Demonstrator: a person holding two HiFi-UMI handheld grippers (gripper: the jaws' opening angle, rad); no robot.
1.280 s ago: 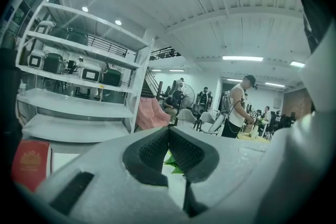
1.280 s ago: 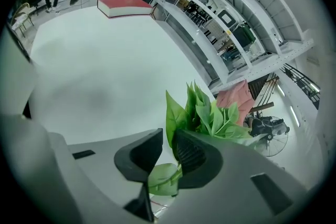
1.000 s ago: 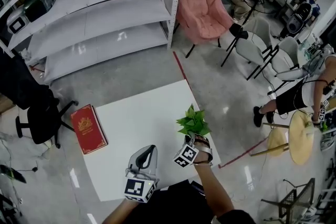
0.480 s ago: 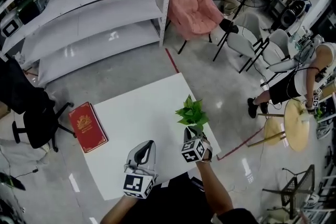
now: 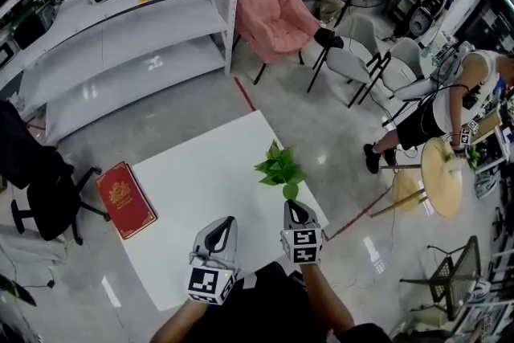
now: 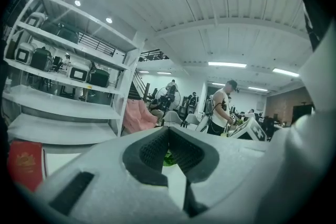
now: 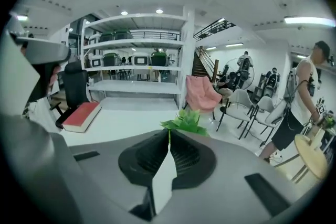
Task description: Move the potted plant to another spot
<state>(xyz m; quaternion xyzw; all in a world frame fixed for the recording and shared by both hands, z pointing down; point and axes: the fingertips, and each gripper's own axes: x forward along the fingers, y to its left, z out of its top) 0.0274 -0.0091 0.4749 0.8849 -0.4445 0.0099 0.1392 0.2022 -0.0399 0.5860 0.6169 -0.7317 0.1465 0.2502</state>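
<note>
The leafy green potted plant [image 5: 279, 171] stood free near the white table's [image 5: 193, 197] right edge, seemingly already placed, since the right gripper [image 5: 291, 209] and left gripper [image 5: 228, 224] hung nearby, jaws together, empty.

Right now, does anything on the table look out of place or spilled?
Only the book: it seems to overhang the table's left edge. The plant sits close to the right edge, with no soil spilled around it.

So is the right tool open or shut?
Shut: the right tool shows its jaws meeting at the tips, nothing between; the plant stands beyond it.
</note>
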